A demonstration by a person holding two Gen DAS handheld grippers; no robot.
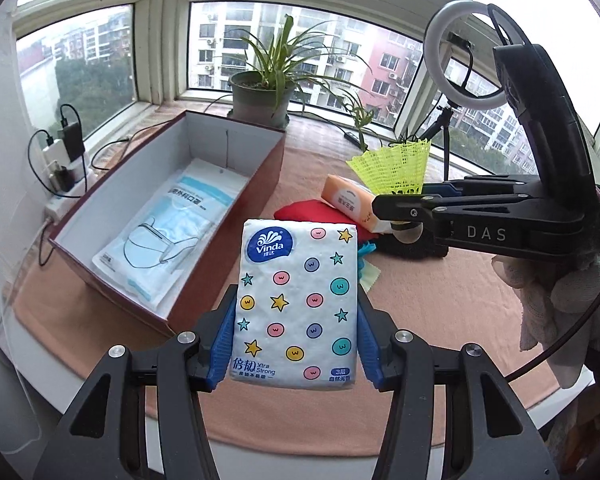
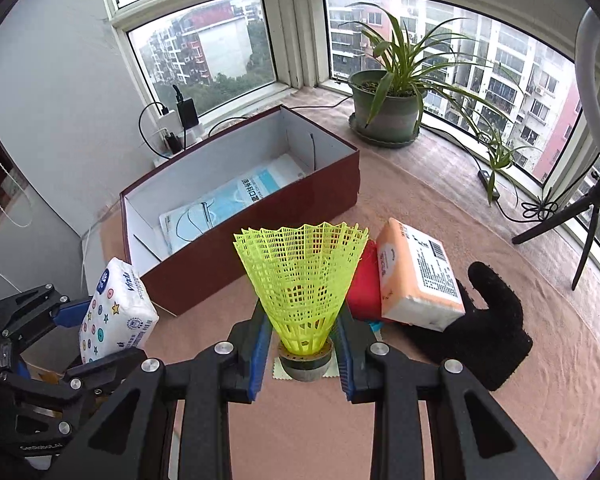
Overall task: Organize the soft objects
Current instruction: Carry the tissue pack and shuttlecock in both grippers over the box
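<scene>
A: Grips first. Left gripper (image 1: 296, 320) has both blue pads pressed flat on the long sides of the Vinda tissue pack (image 1: 296, 304); pack upright, clear of the cloth.

B: Right gripper (image 2: 303, 354) pinches the yellow shuttlecock (image 2: 300, 280) low down near its cork base, skirt flaring upward. Also off the surface.

A: Box (image 2: 260, 236) position, right wrist view: 11 o'clock from the shuttlecock, open top, dark red outer walls, white inside. Mask packet (image 2: 228, 204) lies flat on its floor; the rest of the floor is bare white.

B: Near long wall of the box faces both grippers. From the left wrist view the box sits at 10 o'clock of the tissue pack, its near corner just beside the left pad.

A: Remaining pile, right wrist view: orange tissue pack (image 2: 416, 280) at 2 o'clock, leaning on a red item (image 2: 364, 288); black glove (image 2: 488, 320) at 3 o'clock, touching the orange pack.

B: Potted plant (image 2: 384, 108) at 1 o'clock, beyond the box's far end, apart from it. Chargers (image 2: 180, 124) at 11 o'clock behind the box.

A: Pink cloth (image 2: 440, 184) between box and pile is open.
</scene>
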